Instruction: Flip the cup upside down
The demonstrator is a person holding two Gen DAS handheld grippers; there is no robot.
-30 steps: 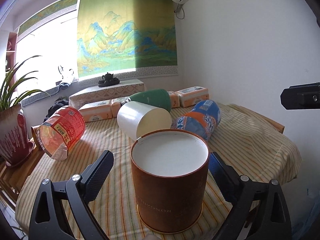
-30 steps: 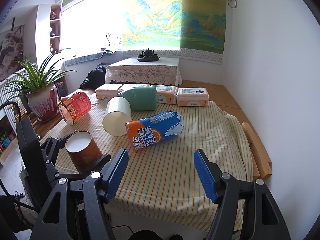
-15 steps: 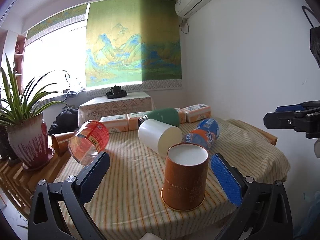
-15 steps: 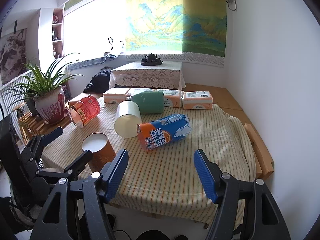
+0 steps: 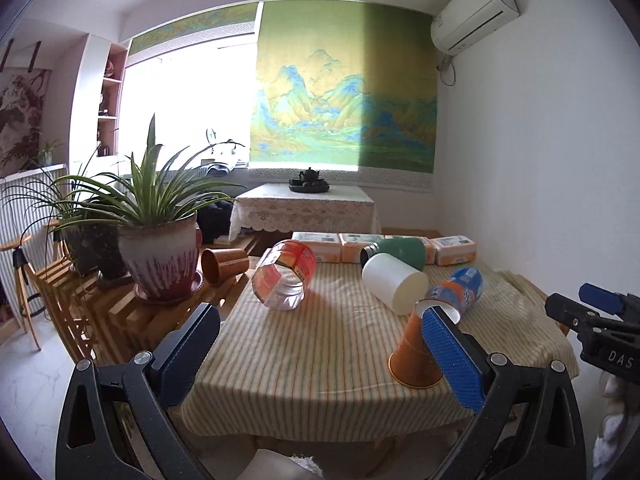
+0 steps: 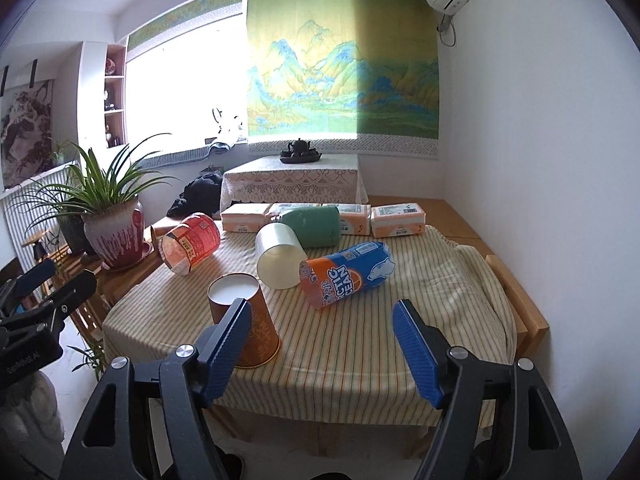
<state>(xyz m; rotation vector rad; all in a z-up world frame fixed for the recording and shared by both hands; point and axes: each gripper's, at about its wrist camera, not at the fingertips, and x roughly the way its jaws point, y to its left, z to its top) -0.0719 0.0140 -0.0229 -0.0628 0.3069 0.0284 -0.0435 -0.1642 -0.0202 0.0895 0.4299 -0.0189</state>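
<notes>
Now that I have drawn my left tongs (image 5: 316, 354) back from the orange cup (image 6: 244, 320), it stands free, mouth down, near the front edge of the striped table (image 6: 360, 344). Both tongs gape wide and hold nothing; my right tongs (image 6: 322, 344) hover empty. I judge the flip done.

Home: potted plant (image 5: 156, 240), landscape scroll (image 5: 344, 92).

Cup (image 6: 244, 320) on table (image 6: 360, 352), front-left
</notes>
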